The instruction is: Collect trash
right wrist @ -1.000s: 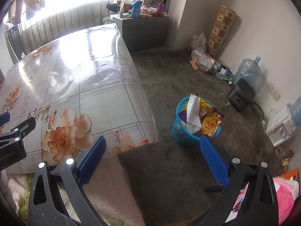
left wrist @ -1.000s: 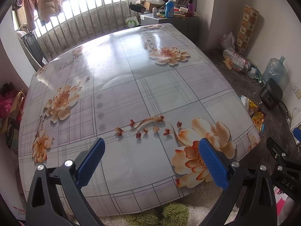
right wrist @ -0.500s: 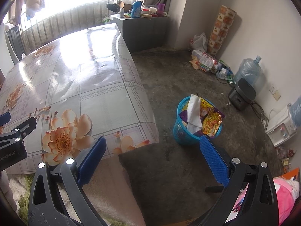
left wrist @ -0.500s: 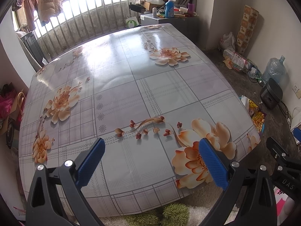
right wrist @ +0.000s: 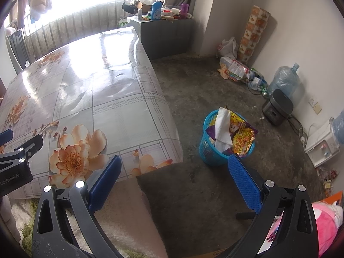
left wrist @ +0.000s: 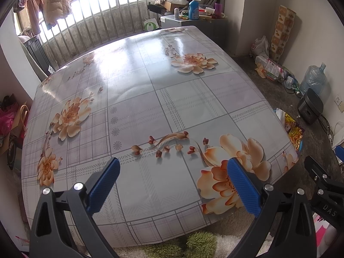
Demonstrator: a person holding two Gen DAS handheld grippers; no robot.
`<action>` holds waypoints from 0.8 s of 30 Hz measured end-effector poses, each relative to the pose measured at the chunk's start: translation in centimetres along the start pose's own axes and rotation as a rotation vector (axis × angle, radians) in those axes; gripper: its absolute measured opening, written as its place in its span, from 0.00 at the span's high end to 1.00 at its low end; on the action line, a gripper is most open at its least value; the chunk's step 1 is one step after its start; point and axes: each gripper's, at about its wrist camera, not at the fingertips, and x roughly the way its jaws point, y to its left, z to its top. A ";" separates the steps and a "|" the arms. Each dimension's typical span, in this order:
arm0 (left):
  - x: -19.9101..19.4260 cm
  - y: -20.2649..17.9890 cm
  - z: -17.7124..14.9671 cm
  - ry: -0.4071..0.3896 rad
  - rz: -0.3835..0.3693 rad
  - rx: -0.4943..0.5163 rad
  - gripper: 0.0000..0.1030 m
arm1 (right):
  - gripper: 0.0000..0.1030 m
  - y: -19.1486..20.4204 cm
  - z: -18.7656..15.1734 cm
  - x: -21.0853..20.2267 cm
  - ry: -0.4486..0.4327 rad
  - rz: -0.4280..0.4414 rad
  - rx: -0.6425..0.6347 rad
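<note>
Both grippers, left gripper (left wrist: 172, 185) and right gripper (right wrist: 175, 182), spread wide, empty; light crinkly wrappers (right wrist: 238, 133) in blue basket (right wrist: 207, 152), best pinched at protruding edge.

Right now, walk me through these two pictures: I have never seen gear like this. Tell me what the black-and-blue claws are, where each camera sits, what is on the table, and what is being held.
Each picture comes from a wide-angle camera on a handheld two-finger gripper, looking out along its fingers. A person carries one in each hand; there is no robot arm. The left gripper faces a table under a glossy flowered cloth, with nothing loose lying on it. The right gripper looks past the table's corner at the floor, where a blue basket holds a white tissue and snack wrappers. Both grippers are open and hold nothing.
</note>
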 end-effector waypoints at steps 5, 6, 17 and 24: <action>0.0 0.0 0.0 0.002 0.001 0.001 0.05 | 0.07 0.1 -0.1 0.0 0.000 0.000 0.001; 0.1 0.1 0.0 0.002 0.001 0.002 0.05 | 0.07 0.1 -0.1 0.0 0.000 0.000 0.001; 0.0 0.0 0.0 0.003 0.003 0.002 0.05 | 0.07 -0.1 -0.1 0.0 -0.001 0.002 0.002; 0.0 0.0 -0.1 0.004 0.003 0.002 0.05 | 0.07 -0.1 -0.2 -0.1 -0.001 0.003 0.005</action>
